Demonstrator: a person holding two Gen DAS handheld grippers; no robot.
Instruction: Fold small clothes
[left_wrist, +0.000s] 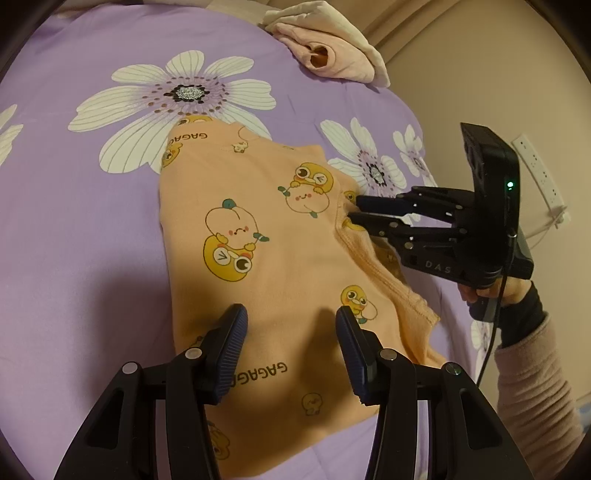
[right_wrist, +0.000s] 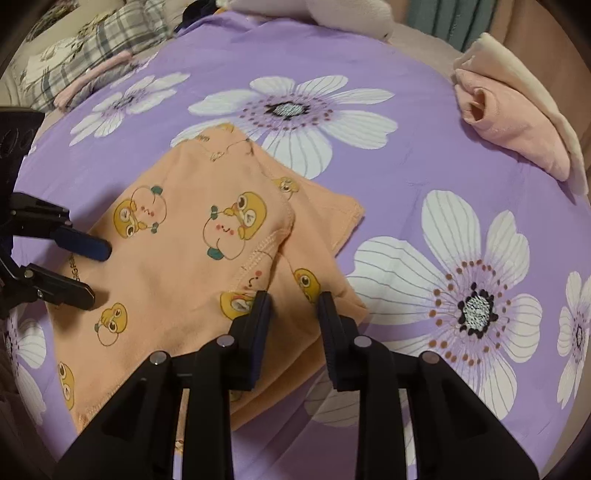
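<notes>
The orange cartoon-print garment (left_wrist: 266, 258) lies folded at frame centre on the purple floral bedsheet (left_wrist: 74, 240). The left gripper (left_wrist: 291, 325) hovers half open, empty; the right gripper (right_wrist: 293, 306) stands slightly parted above its folded edge, gripping nothing.

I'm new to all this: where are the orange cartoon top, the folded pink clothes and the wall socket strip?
orange cartoon top (left_wrist: 258, 229): left wrist view, printed middle.
folded pink clothes (right_wrist: 513, 125): right wrist view, top layer.
wall socket strip (left_wrist: 539, 173): left wrist view, its middle.
</notes>
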